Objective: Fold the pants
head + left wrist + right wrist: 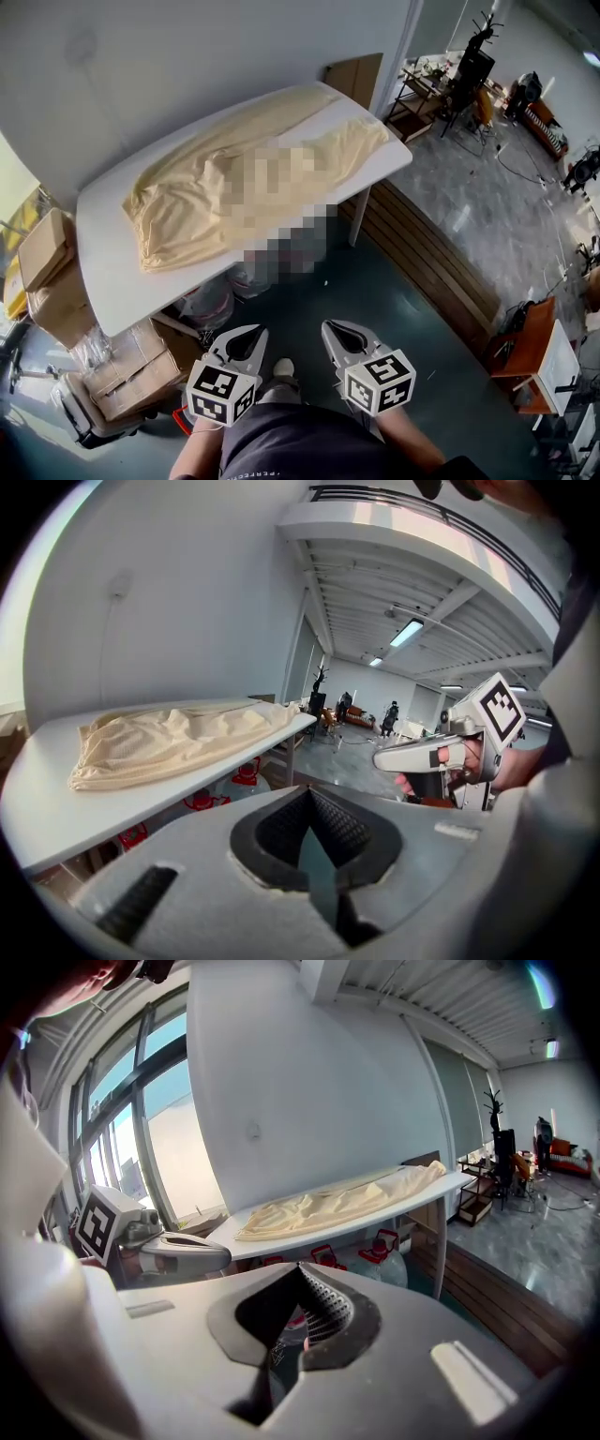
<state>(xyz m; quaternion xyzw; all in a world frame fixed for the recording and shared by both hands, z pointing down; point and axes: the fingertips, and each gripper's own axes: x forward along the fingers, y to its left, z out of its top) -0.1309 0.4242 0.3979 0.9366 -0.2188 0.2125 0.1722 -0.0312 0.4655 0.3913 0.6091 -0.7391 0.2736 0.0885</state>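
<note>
Left gripper [247,334] and right gripper [339,330]: jaws closed together on both, nothing between them, held low before the body, well apart from the white table [112,272].

Cream pants [178,202]: spread lengthwise along that table, rumpled, not yet folded. Legs apparently toward the far end, waist apparently at the end nearer the cardboard boxes [52,272]; hard to confirm past the mosaic patch over the middle.

Handling, as a judgement: thin, soft, light cloth. Likely to drape, to slide on the smooth top, to bunch if pushed, to hold no shape of its own. Best pinched at the edges, a hem corner in one gripper and a waistband corner in the other, then lifted together to keep the fold line straight. Calls for open jaws first. Some risk of catching the top layer only.

Head view: gives the whole layout from above, with the table's outline, the bare top beside the cloth and the wooden platform [422,253] by the table leg.

Left gripper view: shows the pants [169,742] edge-on as a low wrinkled ridge, with the right gripper off to one side.

Right gripper view: opens up the space under the table, with water jugs [389,1246] bearing red handles, and the windows beyond.
</note>
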